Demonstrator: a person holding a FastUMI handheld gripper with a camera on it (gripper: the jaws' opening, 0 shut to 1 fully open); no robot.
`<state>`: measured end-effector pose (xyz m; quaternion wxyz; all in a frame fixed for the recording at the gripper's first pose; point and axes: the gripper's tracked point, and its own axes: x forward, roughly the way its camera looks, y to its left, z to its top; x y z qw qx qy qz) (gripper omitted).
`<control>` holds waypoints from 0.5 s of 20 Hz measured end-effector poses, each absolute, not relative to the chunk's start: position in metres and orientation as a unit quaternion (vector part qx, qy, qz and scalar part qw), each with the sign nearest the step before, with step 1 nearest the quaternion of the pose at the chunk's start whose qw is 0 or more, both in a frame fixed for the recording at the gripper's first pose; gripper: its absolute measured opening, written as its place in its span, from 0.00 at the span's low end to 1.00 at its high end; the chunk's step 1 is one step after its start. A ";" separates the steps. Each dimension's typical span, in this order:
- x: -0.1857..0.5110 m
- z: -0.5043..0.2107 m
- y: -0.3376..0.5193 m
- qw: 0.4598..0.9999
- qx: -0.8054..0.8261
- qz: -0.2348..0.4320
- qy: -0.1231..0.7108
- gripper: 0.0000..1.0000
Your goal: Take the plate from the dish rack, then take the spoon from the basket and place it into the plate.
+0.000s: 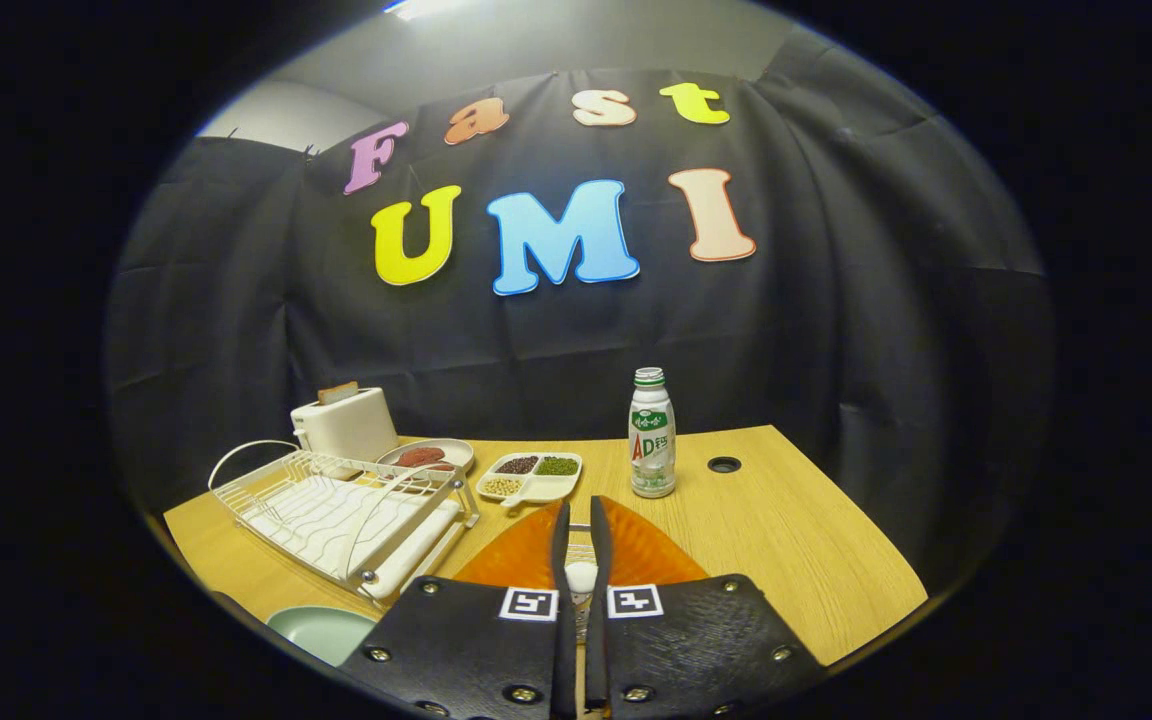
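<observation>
Two fingers of the claw (581, 540) stand nearly closed over the orange basket (636, 550), pinching a pale thing, likely the spoon (581, 578), whose long axis seems to run along them, away from the camera. The green plate (321, 632) lies on the desk (796, 540) to the claw's left, beside the empty dish rack (336, 510), so the carry, I judge, goes left.

The wooden table (786, 540) carries a dish rack (336, 510) left of the fingers, a bottle (653, 435) (upright) beyond them.
</observation>
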<state>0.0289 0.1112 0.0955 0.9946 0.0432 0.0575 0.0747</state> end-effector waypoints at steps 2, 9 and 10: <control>0.026 0.108 0.108 0.995 0.047 0.069 0.057 0.04; -0.003 0.151 0.103 0.995 0.065 0.055 0.059 0.04; -0.009 0.155 0.105 0.994 0.065 0.055 0.063 0.04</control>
